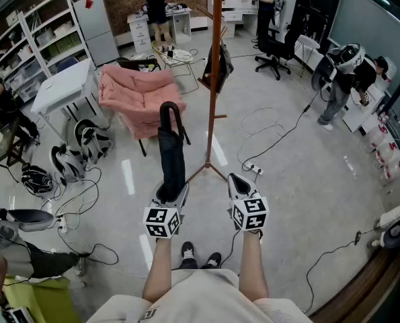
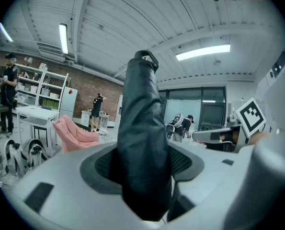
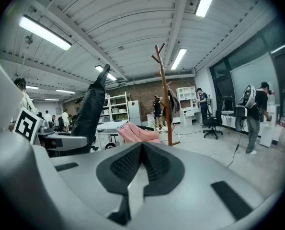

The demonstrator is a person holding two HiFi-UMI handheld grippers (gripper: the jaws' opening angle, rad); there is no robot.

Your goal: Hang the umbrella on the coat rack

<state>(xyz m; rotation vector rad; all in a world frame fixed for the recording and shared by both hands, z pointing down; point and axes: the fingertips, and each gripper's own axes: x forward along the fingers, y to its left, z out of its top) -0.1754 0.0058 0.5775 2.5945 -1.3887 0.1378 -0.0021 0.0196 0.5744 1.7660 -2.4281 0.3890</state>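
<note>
A black folded umbrella point(image 1: 171, 155) stands upright in my left gripper point(image 1: 169, 195), its curved handle at the top. In the left gripper view the umbrella point(image 2: 140, 109) fills the gap between the pads, and the left gripper point(image 2: 142, 164) is shut on it. My right gripper point(image 1: 238, 184) is beside it to the right, with its pads together and nothing in them point(image 3: 142, 150). The brown wooden coat rack point(image 1: 215, 79) stands on the floor just ahead, a little right of the umbrella, with a dark item hanging on it. The right gripper view shows the coat rack point(image 3: 165, 99) with the umbrella point(image 3: 92, 111) to its left.
A pink armchair point(image 1: 136, 93) and a white table point(image 1: 62, 86) stand left of the rack. Cables point(image 1: 267, 140) trail over the floor to the right. Helmets and bags point(image 1: 85, 143) lie at the left. An office chair point(image 1: 277, 49) and a person point(image 1: 344, 79) are farther right.
</note>
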